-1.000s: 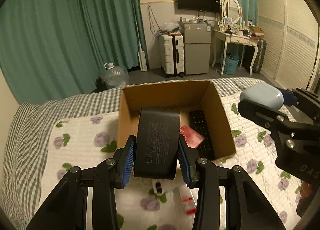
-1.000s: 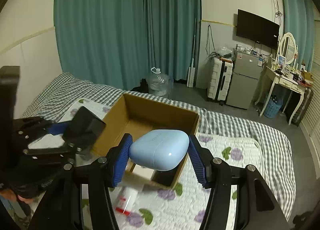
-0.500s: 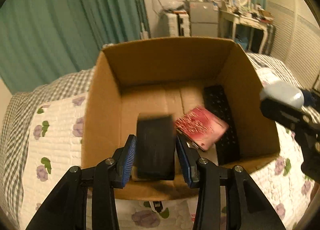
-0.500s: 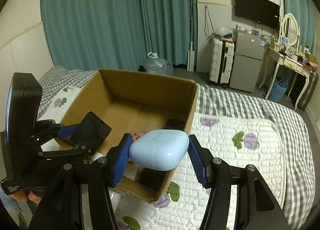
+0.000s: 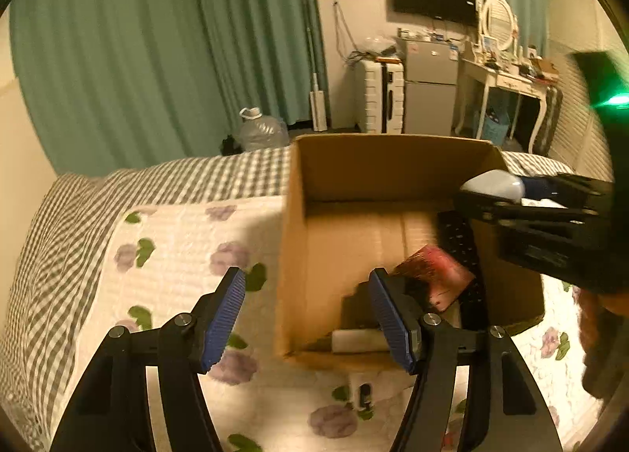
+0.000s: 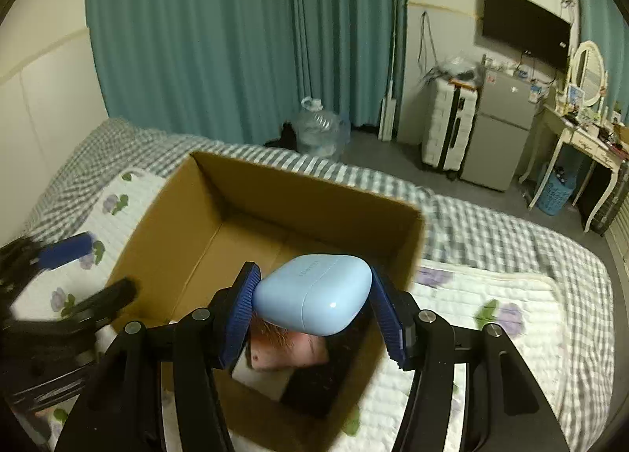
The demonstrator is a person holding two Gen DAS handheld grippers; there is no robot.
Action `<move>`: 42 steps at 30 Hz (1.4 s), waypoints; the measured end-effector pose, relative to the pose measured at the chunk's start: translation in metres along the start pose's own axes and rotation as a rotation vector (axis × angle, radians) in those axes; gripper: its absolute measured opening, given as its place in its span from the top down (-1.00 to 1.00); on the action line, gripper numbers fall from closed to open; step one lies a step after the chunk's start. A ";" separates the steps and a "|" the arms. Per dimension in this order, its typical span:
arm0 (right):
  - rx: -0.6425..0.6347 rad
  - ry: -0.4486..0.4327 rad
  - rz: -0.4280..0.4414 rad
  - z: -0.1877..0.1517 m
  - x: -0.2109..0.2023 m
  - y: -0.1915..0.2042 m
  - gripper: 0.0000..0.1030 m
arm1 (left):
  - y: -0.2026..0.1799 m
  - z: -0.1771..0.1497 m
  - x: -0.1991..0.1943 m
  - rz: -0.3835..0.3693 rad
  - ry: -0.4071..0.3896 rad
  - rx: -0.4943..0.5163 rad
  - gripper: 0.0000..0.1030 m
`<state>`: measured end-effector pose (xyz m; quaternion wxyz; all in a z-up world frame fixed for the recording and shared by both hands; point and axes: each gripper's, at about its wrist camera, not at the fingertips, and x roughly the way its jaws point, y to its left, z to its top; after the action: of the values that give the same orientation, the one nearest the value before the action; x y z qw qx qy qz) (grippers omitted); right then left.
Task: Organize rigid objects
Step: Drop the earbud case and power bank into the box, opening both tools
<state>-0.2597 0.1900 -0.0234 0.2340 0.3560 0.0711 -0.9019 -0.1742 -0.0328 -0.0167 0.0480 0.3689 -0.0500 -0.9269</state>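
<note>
An open cardboard box (image 5: 377,165) stands on the bed; it also shows in the right wrist view (image 6: 302,192). My left gripper (image 5: 306,314) is open and empty, straddling the box's left wall. The black block (image 5: 357,312) lies inside the box, beside a red packet (image 5: 436,273) and a black keyboard (image 5: 456,236). My right gripper (image 6: 312,308) is shut on a light blue earbud case (image 6: 314,294) and holds it above the box's inside. The case also shows in the left wrist view (image 5: 493,184).
The bed has a floral quilt (image 5: 177,251) over a checked sheet (image 6: 507,239). Small items (image 5: 363,393) lie on the quilt in front of the box. Beyond the bed are a water jug (image 6: 318,131), a suitcase (image 6: 446,135) and a small fridge (image 6: 503,129).
My left gripper has opened and let the black block drop into the box, then drawn back leftward. My right gripper has moved over the box with the blue case.
</note>
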 end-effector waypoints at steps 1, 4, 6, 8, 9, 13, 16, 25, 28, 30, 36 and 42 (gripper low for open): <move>-0.003 0.022 -0.003 0.002 0.012 0.004 -0.10 | 0.005 -0.003 0.000 0.001 0.000 -0.005 -0.33; 0.001 0.065 0.002 0.005 0.035 0.009 -0.10 | 0.015 -0.010 0.002 -0.012 0.010 -0.010 -0.33; 0.008 0.076 -0.004 0.006 0.047 0.016 -0.10 | 0.017 -0.015 0.005 -0.026 0.022 -0.009 -0.33; 0.021 0.080 -0.017 0.005 0.050 0.019 -0.14 | 0.016 -0.019 0.007 -0.037 0.032 -0.002 -0.33; 0.032 0.085 -0.017 0.004 0.051 0.020 -0.23 | 0.016 -0.021 0.006 -0.042 0.034 0.003 -0.33; 0.043 0.063 -0.036 0.002 0.029 0.020 -0.53 | 0.015 -0.027 -0.007 -0.080 0.035 0.011 -0.33; 0.049 0.038 -0.071 0.004 -0.001 0.017 -0.54 | 0.020 -0.032 -0.023 -0.086 0.030 0.004 -0.33; 0.096 -0.017 -0.101 -0.017 -0.115 0.034 -0.55 | 0.040 -0.066 -0.078 -0.074 0.011 -0.034 -0.33; 0.081 -0.030 -0.114 -0.031 -0.136 0.049 -0.55 | 0.042 -0.076 -0.085 -0.058 0.019 -0.036 -0.34; 0.074 -0.033 -0.110 -0.043 -0.146 0.059 -0.55 | 0.040 -0.083 -0.090 -0.055 0.014 -0.027 -0.34; 0.053 0.025 -0.106 -0.082 -0.132 0.082 -0.55 | 0.038 -0.109 -0.082 -0.048 0.049 -0.020 -0.34; 0.021 0.156 -0.111 -0.125 -0.073 0.091 -0.54 | 0.033 -0.130 -0.054 -0.025 0.101 0.008 -0.34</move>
<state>-0.0944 0.1738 -0.0624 0.1736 0.4232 0.0991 -0.8837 -0.0442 -0.0657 -0.0700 0.0374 0.4162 -0.0467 -0.9073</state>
